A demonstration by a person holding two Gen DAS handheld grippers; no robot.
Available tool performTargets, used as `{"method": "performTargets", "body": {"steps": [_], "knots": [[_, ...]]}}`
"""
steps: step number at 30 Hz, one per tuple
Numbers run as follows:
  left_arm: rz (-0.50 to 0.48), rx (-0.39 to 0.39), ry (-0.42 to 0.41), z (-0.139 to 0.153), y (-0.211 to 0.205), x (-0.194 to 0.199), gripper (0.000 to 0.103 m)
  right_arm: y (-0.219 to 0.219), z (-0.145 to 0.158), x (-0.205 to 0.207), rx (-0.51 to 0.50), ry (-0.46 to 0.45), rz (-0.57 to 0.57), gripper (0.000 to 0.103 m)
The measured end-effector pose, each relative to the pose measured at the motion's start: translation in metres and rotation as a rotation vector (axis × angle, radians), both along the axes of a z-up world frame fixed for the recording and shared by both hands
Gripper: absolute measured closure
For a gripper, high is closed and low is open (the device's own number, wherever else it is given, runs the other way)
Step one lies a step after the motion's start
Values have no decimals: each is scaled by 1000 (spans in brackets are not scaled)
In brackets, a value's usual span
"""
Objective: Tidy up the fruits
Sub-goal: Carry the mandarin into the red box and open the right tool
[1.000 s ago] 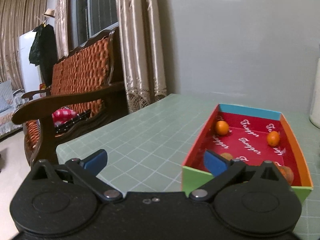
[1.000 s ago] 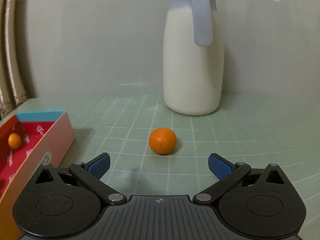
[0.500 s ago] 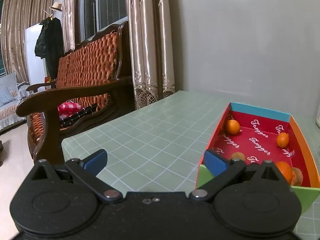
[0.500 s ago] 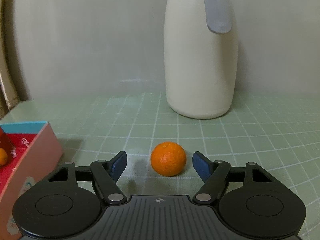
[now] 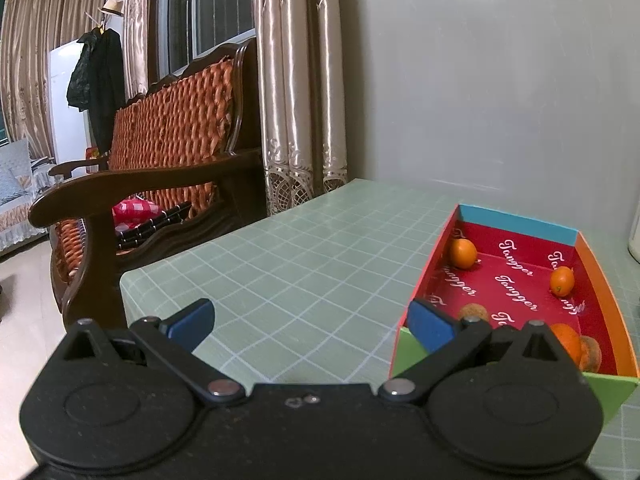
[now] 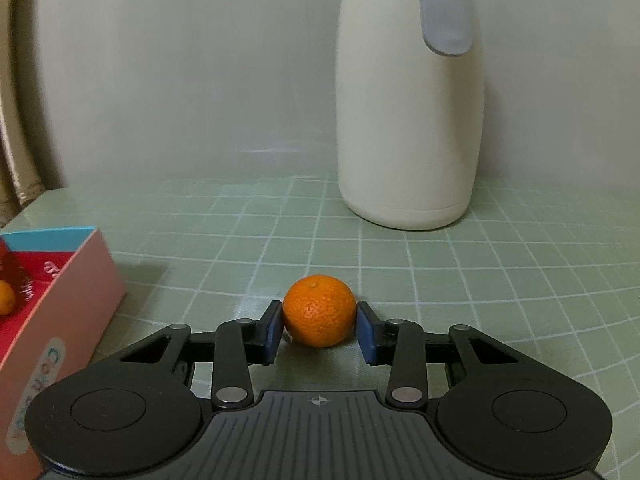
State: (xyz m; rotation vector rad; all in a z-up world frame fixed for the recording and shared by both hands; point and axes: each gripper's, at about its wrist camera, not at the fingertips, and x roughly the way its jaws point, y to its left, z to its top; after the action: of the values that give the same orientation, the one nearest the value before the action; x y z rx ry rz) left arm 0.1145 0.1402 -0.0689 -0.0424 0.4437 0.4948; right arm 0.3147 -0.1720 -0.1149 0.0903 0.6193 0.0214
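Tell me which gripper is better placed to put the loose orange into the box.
Right. The right gripper has its pads against both sides of the orange on the table. The left gripper is open, empty, beside the box.

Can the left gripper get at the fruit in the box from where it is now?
Probably yes. The left gripper is open beside the box, whose top is open, and nothing covers the oranges; only its near wall is between them.

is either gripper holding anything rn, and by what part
The right gripper grips the orange across its widest middle, one pad on each side. The left gripper is open and holds nothing.
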Motion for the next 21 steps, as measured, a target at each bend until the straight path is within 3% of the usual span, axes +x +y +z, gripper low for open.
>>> {"method": "performTargets", "body": {"steps": [5,11,21], "knots": [[-2,-10,1,0,0,-2,6,10,10,-15,-15,-58,44,64],[-8,-20,6,1,3,-4,6,23,28,-42,37,-143,135,64],[4,-59,14,2,15,-6,6,82,58,-89,99,-206,389,64]]}}
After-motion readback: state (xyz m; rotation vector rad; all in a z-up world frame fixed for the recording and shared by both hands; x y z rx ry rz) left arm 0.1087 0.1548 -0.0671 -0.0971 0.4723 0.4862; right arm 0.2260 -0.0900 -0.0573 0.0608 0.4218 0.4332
